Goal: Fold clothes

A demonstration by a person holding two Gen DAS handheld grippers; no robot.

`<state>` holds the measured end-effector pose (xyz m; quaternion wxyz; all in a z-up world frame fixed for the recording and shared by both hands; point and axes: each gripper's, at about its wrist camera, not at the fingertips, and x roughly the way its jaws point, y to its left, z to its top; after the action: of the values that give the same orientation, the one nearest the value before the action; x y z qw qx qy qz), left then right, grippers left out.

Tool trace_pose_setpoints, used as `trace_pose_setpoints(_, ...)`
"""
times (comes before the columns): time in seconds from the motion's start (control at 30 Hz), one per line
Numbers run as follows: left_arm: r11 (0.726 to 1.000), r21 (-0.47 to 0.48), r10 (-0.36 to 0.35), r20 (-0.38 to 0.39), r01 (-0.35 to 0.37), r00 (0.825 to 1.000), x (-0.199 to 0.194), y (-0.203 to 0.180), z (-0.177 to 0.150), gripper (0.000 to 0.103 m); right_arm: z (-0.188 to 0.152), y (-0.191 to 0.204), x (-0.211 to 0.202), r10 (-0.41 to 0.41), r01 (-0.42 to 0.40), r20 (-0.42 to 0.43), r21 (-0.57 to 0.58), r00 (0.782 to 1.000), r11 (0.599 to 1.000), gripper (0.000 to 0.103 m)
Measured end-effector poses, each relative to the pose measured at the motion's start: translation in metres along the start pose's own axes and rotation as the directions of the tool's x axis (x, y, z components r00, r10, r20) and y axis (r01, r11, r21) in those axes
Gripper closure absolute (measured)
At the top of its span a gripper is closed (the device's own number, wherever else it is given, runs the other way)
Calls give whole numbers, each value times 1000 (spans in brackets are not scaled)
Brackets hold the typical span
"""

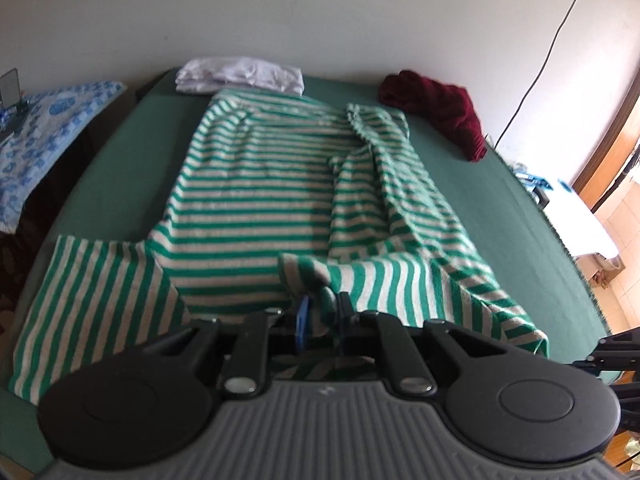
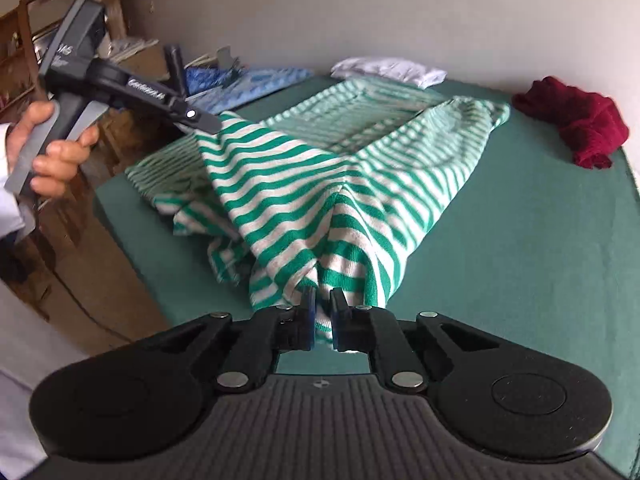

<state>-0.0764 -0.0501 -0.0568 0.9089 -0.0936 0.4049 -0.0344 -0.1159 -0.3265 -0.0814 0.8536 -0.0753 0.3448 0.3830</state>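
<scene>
I am holding a green-and-white striped sweater [image 1: 256, 184] by two points along its near edge, and I judge the step in hand to be a fold of the right side across the body, partly made.

Left tongs [image 1: 320, 312]: the jaws are standing almost together, pinching a bunched fold of striped knit between the pads. In the right wrist view the same tongs [image 2: 208, 122] are being held by a hand [image 2: 52, 152] at the near left, with the cloth hanging from their tip.

Right tongs [image 2: 322, 312]: the jaws are standing close with only a narrow gap, and the ribbed hem edge is passing between the pads; I judge it gripped, though the pads' contact is not fully clear.

The sweater is lying lengthwise on a green-covered table [image 2: 520, 260], its far part flat, its near part lifted into a tent between the two tongs. One sleeve [image 1: 92, 300] is lying spread flat at the near left. A folded white garment [image 1: 240, 76] is sitting just beyond the sweater's far end; a crumpled dark red garment [image 2: 576, 124] is lying apart at the far right.

The next move, in my judgement, calls for carrying both held points together leftward over the body, keeping the edge taut, then lowering it flat before releasing. The risk is the knit slipping from the right tongs.
</scene>
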Motion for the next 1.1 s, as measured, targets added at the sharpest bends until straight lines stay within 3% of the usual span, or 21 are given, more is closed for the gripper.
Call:
trace_pose_setpoints(0.07,1000,-5,27,-43,-27,999,11,3,-9,93,-3,4,-3,57,-57,-12,-3,998,998,95)
trace_pose_setpoints(0.13,999,-16,33,-72,-34,997,15,6,-14,92,-1,3,-8,51,-51,16,1,999,999,92)
trace_pose_setpoints(0.23,996,17,87,-49,-86,995,5,7,-15,76,5,-5,-15,33,-39,97,61,995,997,88)
trace_pose_setpoints(0.3,989,38,143,-25,-142,989,-4,7,-13,78,9,-11,-14,-25,8,145,113,989,994,77)
trace_pose_setpoints(0.33,984,49,171,-9,-170,985,-9,6,-11,85,11,-14,-7,-56,40,124,124,991,992,75)
trace_pose_setpoints(0.37,981,62,183,14,-184,983,-15,3,-9,87,10,-15,2,-63,52,86,119,994,992,76)
trace_pose_setpoints(0.43,983,94,151,69,-158,986,-26,-10,-5,85,6,-14,17,-57,56,7,91,998,994,80)
trace_pose_setpoints(0.53,987,154,21,89,-35,996,-24,-43,-5,53,1,-8,21,-78,79,-34,15,996,997,81)
trace_pose_setpoints(0.57,982,189,-1,80,-14,997,-16,-58,-8,53,2,-9,20,-80,81,-30,15,996,997,81)
trace_pose_setpoints(0.67,945,327,-38,31,26,999,4,-99,-25,61,8,-22,19,-95,96,-17,69,995,993,86)
trace_pose_setpoints(0.83,824,556,-102,-38,106,994,5,-134,-58,58,11,-40,15,-127,127,-11,178,992,976,94)
trace_pose_setpoints(0.9,802,585,-115,-46,120,992,5,-135,-62,55,8,-43,14,-132,132,-16,194,991,972,94)
trace_pose_setpoints(1.0,795,592,-109,-75,132,991,14,-134,-58,65,6,-40,14,-138,138,-14,195,990,971,94)
trace_pose_setpoints(1.07,803,578,-109,-97,145,989,22,-133,-52,98,4,-39,14,-142,142,-13,196,990,970,94)
trace_pose_setpoints(1.1,809,568,-113,-98,149,989,23,-131,-49,101,4,-37,14,-149,149,-15,188,989,971,94)
